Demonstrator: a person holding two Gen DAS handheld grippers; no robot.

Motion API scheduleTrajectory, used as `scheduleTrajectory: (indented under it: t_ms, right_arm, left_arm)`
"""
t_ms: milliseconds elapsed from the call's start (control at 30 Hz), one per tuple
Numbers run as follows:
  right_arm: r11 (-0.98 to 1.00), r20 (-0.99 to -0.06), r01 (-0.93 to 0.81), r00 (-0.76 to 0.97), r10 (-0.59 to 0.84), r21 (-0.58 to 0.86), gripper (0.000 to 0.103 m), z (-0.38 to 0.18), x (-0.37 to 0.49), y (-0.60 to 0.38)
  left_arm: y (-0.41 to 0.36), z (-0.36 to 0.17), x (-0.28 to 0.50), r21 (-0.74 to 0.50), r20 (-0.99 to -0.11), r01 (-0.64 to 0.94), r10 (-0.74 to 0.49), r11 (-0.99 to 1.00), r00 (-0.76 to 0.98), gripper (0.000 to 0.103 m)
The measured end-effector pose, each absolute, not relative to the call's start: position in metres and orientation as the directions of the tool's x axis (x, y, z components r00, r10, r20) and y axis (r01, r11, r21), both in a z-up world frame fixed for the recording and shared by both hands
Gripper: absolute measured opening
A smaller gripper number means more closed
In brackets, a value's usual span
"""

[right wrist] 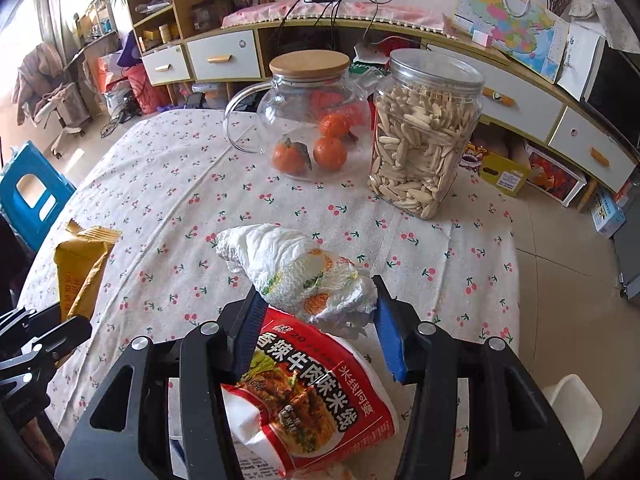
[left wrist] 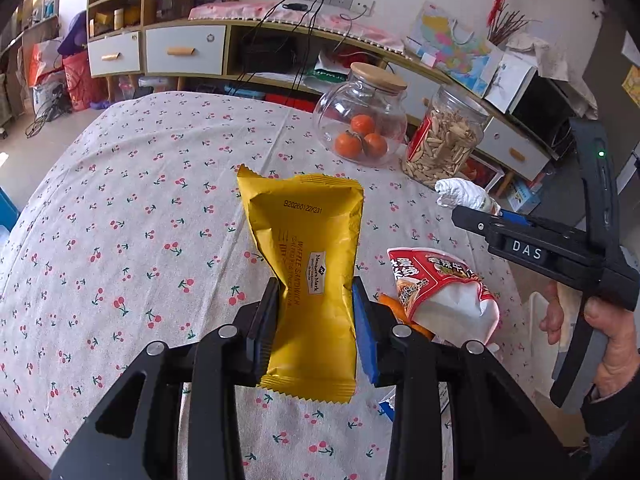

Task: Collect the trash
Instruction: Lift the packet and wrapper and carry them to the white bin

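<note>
My left gripper (left wrist: 316, 312) is shut on a yellow snack wrapper (left wrist: 312, 248), pinching its middle above the cherry-print tablecloth (left wrist: 140, 208). My right gripper (right wrist: 316, 312) is shut on a crumpled white tissue (right wrist: 296, 268) with orange and green print; from the left wrist view the tissue (left wrist: 464, 194) sticks out past the right gripper's tip. A red and white noodle packet (right wrist: 304, 392) lies on the table under the right gripper, also seen in the left wrist view (left wrist: 440, 292). The yellow wrapper (right wrist: 80, 268) shows at the left of the right wrist view.
A glass jar with a wooden lid and three oranges (right wrist: 312, 120) and a plastic jar of seeds (right wrist: 424, 136) stand at the table's far side. A blue stool (right wrist: 32, 196) is left of the table. A white chair (right wrist: 572, 404) is at the right.
</note>
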State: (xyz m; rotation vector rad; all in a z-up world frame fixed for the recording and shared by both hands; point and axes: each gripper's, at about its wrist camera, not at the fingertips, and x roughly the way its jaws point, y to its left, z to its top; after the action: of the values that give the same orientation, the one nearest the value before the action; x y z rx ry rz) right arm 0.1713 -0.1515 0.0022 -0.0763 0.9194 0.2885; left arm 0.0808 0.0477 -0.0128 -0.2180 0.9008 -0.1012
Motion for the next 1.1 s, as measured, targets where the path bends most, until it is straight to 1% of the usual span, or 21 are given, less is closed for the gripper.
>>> scheduleTrajectory:
  t_ms: [167, 333, 467, 567, 700, 767, 1100]
  right_arm:
    - [0.965, -0.744, -0.247, 0.628, 0.229, 0.089, 0.049, 0.021, 0.141, -0.152]
    - [0.975, -0.692, -0.21, 0.693, 0.199, 0.07, 0.049, 0.025, 0.108, -0.159]
    - [0.981, -0.658, -0.173, 0.729, 0.188, 0.088, 0.049, 0.026, 0.089, -0.165]
    - [0.985, -0.607, -0.145, 0.776, 0.173, 0.097, 0.049, 0.031, 0.074, -0.172]
    - [0.992, -0.544, -0.107, 0.829, 0.129, 0.072, 0.049, 0.037, 0.057, -0.183]
    - [0.994, -0.53, -0.085, 0.841, 0.107, 0.066, 0.05, 0.038, 0.053, -0.191]
    - [0.998, -0.494, 0.026, 0.869, 0.009, 0.065, 0.05, 0.041, 0.036, -0.243]
  left_arm:
    - [0.053, -0.005, 0.075, -0.24, -0.734, -0.02, -0.168, 0.971, 0.658, 0.035]
    - [0.053, 0.004, 0.066, -0.243, -0.691, -0.023, -0.156, 0.97, 0.705, 0.035]
    - [0.043, 0.008, 0.057, -0.196, -0.667, -0.014, -0.123, 0.98, 0.735, 0.035]
    - [0.035, 0.012, 0.049, -0.174, -0.644, 0.0, -0.114, 0.985, 0.757, 0.035]
    - [0.019, 0.022, 0.039, -0.146, -0.602, 0.028, -0.111, 0.989, 0.791, 0.035]
    - [0.011, 0.025, 0.034, -0.142, -0.586, 0.036, -0.113, 0.989, 0.802, 0.035]
    - [-0.038, 0.026, 0.026, -0.162, -0.571, 0.102, -0.177, 0.982, 0.802, 0.035]
